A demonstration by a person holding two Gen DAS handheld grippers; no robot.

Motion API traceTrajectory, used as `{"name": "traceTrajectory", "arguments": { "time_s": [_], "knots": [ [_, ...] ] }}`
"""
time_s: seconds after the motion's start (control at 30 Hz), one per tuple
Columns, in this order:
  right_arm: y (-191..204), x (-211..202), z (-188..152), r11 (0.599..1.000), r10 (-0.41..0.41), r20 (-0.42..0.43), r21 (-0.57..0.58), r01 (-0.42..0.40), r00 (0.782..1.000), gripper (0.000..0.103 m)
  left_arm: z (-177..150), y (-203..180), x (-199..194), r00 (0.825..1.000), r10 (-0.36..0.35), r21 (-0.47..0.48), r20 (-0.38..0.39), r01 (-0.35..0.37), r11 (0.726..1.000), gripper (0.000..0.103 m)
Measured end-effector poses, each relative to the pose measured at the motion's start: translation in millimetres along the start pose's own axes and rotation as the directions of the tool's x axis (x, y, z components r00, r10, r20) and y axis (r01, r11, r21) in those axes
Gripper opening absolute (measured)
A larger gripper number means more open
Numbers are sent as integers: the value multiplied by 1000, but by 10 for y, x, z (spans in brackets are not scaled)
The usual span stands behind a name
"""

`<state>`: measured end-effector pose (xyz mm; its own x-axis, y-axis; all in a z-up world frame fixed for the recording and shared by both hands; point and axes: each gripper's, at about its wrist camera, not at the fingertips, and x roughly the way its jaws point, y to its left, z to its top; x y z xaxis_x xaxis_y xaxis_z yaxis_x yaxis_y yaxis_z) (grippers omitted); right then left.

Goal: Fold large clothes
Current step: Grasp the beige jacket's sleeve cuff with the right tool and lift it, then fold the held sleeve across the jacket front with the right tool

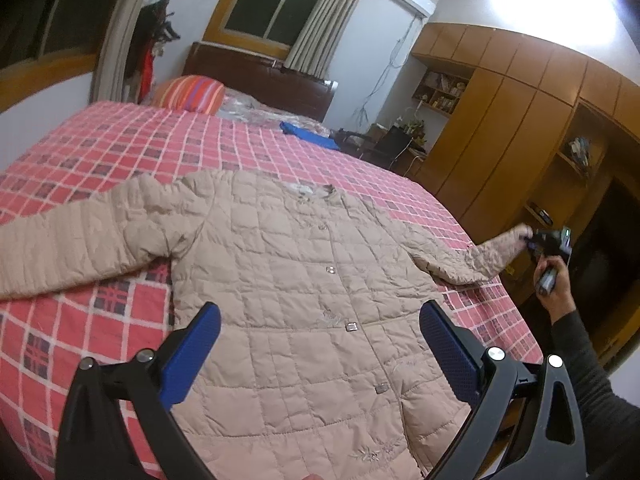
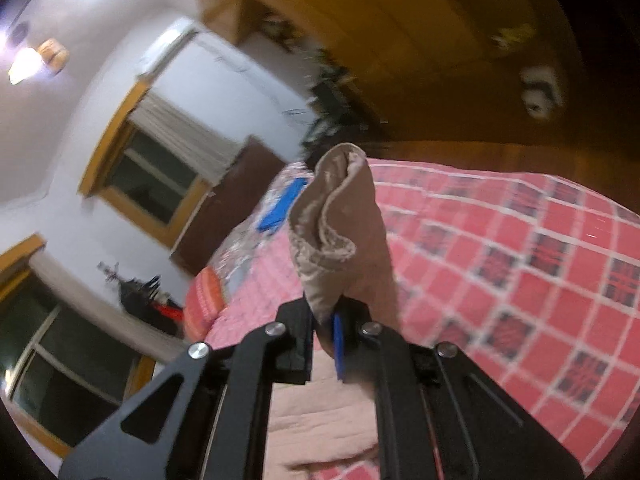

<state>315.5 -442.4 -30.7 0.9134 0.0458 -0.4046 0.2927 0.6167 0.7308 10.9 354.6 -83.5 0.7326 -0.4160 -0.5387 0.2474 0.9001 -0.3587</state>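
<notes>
A beige quilted jacket (image 1: 288, 280) lies face up and buttoned on the red checked bed (image 1: 140, 148), both sleeves spread out. My left gripper (image 1: 320, 344) hovers open above the jacket's lower front, nothing between its blue pads. In the left wrist view my right gripper (image 1: 534, 240) is at the bed's right edge, shut on the cuff of the jacket's right-hand sleeve (image 1: 480, 256), lifted off the bed. The right wrist view shows the right gripper (image 2: 326, 320) pinching the sleeve cuff (image 2: 340, 232), which stands up past the fingers.
A striped orange pillow (image 1: 192, 92) and a blue folded item (image 1: 308, 134) lie at the bed's far end by the dark headboard (image 1: 272, 80). Wooden wardrobes (image 1: 520, 120) line the right side. A person's hand and dark sleeve (image 1: 576, 344) hold the right gripper.
</notes>
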Motion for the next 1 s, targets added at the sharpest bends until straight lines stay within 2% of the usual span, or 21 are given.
{"name": "traceTrajectory", "arguments": {
  "time_s": [0.1, 0.27, 0.4, 0.5, 0.57, 0.73, 0.83, 0.93, 1.0],
  "knots": [
    [435, -9, -83, 997, 60, -17, -54, -61, 998, 7, 23, -18, -35, 1000, 22, 20, 20, -23, 1000, 100],
    [1184, -18, -347, 974, 155, -67, -154, -163, 986, 7, 111, 20, -4, 1000, 16, 25, 20, -17, 1000, 100],
    [1862, -5, -785, 932, 218, -127, -268, -245, 968, 7, 280, 77, -17, 998, 18, 15, 65, -19, 1000, 100],
    [2284, 64, -1133, 894, 241, -183, -341, -292, 953, 7, 394, 74, -27, 988, 80, 32, 132, -85, 996, 100],
    [2532, 149, -1420, 868, 246, -222, -383, -317, 943, 7, 466, 51, -21, 986, 80, 55, 149, -89, 995, 100],
    [2871, 379, -2096, 817, 199, -320, -468, -337, 926, 7, 667, 21, -40, 981, 60, 98, 186, -79, 992, 100],
    [2991, 556, -2600, 781, 146, -375, -524, -339, 915, 7, 795, 79, 0, 980, 57, 70, 192, -72, 995, 100],
    [3031, 774, -3099, 758, 81, -440, -555, -342, 894, 7, 922, 189, 176, 992, 21, -1, 125, -21, 1000, 100],
    [2985, 911, -3403, 736, 27, -467, -588, -334, 884, 7, 991, 303, 393, 998, -48, -70, 51, 52, 996, 100]
  ]
}}
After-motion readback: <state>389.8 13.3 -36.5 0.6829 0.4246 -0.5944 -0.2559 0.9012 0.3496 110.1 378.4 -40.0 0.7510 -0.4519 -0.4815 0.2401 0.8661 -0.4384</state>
